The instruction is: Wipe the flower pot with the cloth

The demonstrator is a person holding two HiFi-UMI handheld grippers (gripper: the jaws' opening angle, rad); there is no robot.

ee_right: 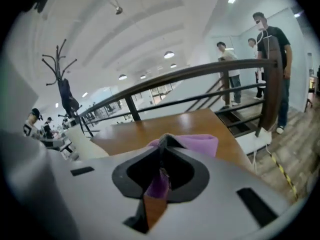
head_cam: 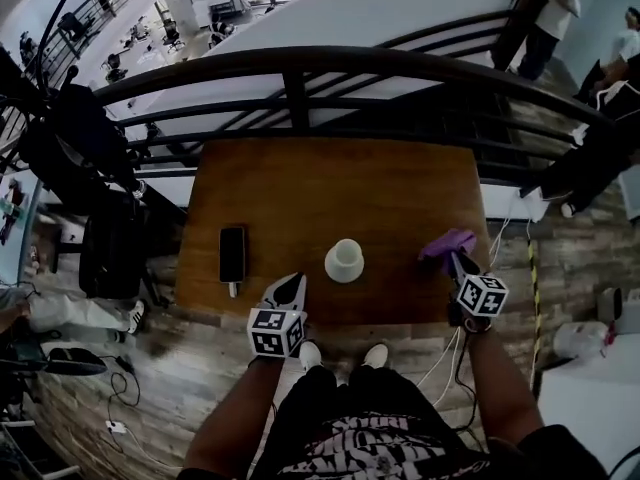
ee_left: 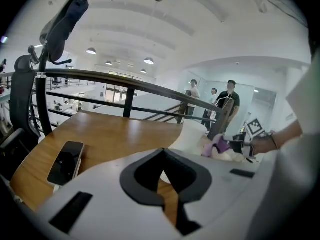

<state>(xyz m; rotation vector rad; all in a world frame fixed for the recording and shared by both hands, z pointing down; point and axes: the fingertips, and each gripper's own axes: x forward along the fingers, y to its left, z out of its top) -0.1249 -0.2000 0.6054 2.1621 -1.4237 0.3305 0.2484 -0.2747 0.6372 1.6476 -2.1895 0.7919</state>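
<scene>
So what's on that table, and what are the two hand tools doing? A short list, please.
table: wooden
pot: white, upright, mid-table, untouched
phone: flat, left of the pot
cloth: purple, right of the pot, apart from it
right gripper: jaws closed on the cloth
left gripper: jaws together, empty, at the table's near edge

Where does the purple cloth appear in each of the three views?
Head view: cloth at the right edge of the table.
Left gripper view: cloth right of centre, beside the white pot.
Right gripper view: cloth at centre, pinched by the right gripper.
Shared landmark: the dark railing behind the table.
</scene>
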